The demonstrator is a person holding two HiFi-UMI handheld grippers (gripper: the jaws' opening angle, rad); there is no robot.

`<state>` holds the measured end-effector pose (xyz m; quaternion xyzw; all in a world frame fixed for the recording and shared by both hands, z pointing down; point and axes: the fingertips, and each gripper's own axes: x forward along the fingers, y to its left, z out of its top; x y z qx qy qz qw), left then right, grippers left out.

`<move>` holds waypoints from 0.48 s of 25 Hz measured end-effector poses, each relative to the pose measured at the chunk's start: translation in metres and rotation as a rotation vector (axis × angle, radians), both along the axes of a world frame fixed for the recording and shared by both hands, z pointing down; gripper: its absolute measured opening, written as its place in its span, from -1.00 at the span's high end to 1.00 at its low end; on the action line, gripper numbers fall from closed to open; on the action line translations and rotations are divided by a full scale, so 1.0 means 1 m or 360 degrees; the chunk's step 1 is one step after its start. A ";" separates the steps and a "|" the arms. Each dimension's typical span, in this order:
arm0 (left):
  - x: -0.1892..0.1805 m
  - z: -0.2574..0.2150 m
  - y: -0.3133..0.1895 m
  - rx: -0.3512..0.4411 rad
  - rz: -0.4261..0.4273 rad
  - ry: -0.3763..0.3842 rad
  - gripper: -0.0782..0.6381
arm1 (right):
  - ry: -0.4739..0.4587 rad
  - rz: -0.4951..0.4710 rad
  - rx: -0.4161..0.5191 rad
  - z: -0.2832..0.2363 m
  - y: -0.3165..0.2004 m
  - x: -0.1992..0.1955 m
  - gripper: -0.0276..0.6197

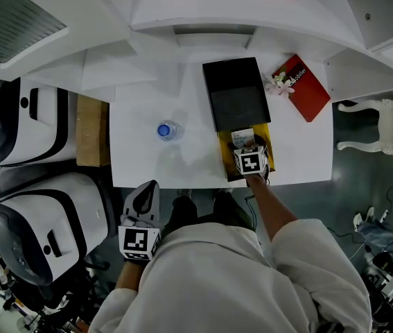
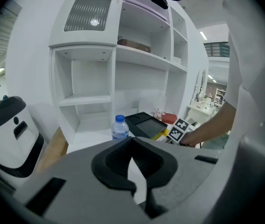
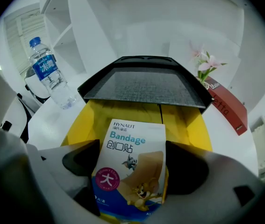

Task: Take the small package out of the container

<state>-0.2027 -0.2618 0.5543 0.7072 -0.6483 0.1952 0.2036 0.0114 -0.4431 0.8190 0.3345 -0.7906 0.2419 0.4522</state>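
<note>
Between the right jaws, the package (image 3: 131, 171) runs off the picture's bottom edge, and both its sides are lost behind the jaws. In the head view the right gripper (image 1: 248, 150) covers the package's near half and much of the container (image 1: 224, 155). Beyond the left jaws, the bottle (image 2: 119, 127) has its base hidden behind them. Print on the book (image 1: 304, 89), right of the right jaws, is too small to read there.
</note>
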 end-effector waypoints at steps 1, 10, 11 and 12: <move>0.000 0.001 0.000 0.0000 0.0000 0.0002 0.76 | 0.0003 0.0000 -0.0006 0.000 0.000 0.000 -0.46; 0.001 0.001 0.002 0.0017 0.0009 0.0011 0.76 | -0.0015 -0.0004 0.0009 -0.010 0.005 0.002 -0.46; 0.001 0.000 0.002 0.0021 0.0010 0.0013 0.76 | -0.0021 -0.0003 0.0017 -0.013 0.006 0.002 -0.46; 0.002 0.000 0.002 0.0026 0.0012 0.0015 0.76 | -0.0027 -0.0002 0.0027 -0.016 0.006 0.002 -0.46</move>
